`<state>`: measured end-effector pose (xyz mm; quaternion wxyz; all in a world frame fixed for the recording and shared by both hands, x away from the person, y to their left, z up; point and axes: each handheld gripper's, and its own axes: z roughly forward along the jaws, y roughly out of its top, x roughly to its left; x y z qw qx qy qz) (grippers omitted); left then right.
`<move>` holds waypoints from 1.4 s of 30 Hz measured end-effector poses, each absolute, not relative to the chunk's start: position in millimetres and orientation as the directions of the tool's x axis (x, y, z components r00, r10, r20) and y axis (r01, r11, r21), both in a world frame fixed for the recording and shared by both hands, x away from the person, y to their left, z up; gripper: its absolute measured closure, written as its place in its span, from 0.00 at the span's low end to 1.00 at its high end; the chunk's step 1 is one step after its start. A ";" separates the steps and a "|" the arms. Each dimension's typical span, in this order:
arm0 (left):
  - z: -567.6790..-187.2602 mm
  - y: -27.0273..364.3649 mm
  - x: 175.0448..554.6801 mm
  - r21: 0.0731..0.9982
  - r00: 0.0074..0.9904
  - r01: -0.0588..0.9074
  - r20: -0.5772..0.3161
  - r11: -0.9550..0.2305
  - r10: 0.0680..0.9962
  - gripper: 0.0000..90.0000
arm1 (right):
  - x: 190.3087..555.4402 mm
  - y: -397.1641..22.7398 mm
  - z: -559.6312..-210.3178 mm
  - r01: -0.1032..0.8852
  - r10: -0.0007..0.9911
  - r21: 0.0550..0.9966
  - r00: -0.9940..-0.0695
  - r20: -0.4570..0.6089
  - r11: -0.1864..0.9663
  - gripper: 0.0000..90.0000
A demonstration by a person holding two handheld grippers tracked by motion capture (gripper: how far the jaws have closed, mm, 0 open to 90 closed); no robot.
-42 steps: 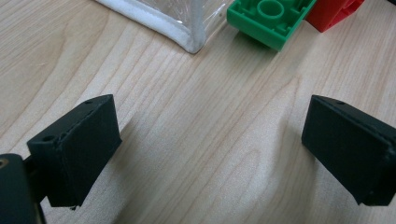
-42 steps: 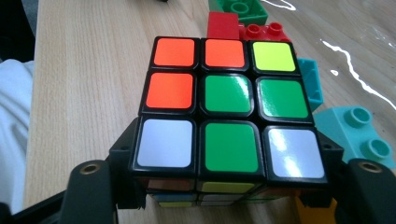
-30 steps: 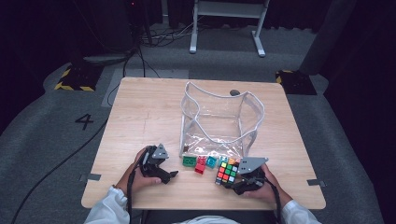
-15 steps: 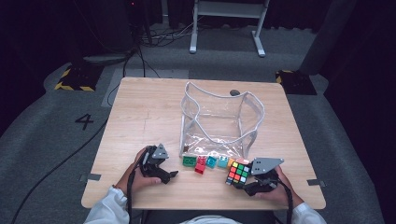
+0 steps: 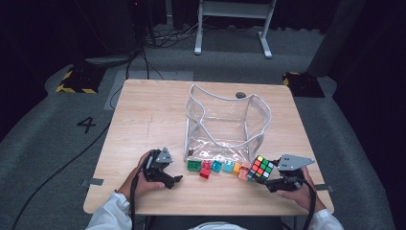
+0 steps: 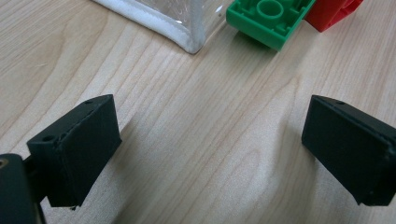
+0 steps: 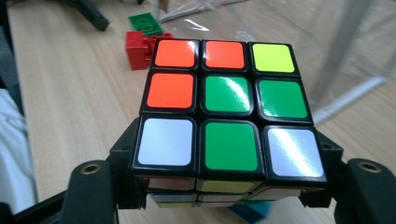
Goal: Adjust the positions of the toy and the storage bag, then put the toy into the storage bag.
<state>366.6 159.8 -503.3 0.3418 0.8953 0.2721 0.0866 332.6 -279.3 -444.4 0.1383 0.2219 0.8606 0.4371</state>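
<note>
A scrambled colour cube [image 5: 262,167] is held off the table at the front right, with my right gripper [image 5: 264,176] shut on its lower layer. In the right gripper view the cube [image 7: 224,107] shows orange, green, yellow and white stickers, and the two jaws press on its sides. My left gripper [image 5: 174,180] rests low at the front left, open. Its jaws [image 6: 210,149] stand wide apart over bare wood, short of a green brick [image 6: 268,18] and a red brick [image 6: 334,11].
A clear plastic bag [image 5: 225,124] with white trim stands open in the middle of the wooden table [image 5: 143,120]. Along its front lies a row of bricks: green [image 5: 194,165], red [image 5: 206,169], teal [image 5: 217,166], orange [image 5: 237,167], pink [image 5: 244,171].
My right gripper has carried the cube to the right and a little up, away from the row of bricks, uncovering the orange and pink ones. The left gripper has stayed put.
</note>
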 end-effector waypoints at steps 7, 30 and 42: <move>-503.2 159.7 368.2 0.662 0.842 0.413 -0.017 -0.625 0.538 0.05 | 340.0 -303.2 -437.5 0.288 0.574 0.833 -0.817 -0.043 0.472 0.37; -503.5 158.4 368.7 0.661 0.844 0.420 -0.032 -0.622 0.536 0.04 | 383.8 -348.2 -408.3 0.332 0.706 0.857 -0.706 -0.050 0.394 0.37; -503.4 158.2 368.2 0.660 0.843 0.421 -0.031 -0.623 0.537 0.05 | 410.7 -342.4 -373.0 0.294 0.701 0.866 -0.708 -0.087 0.404 0.37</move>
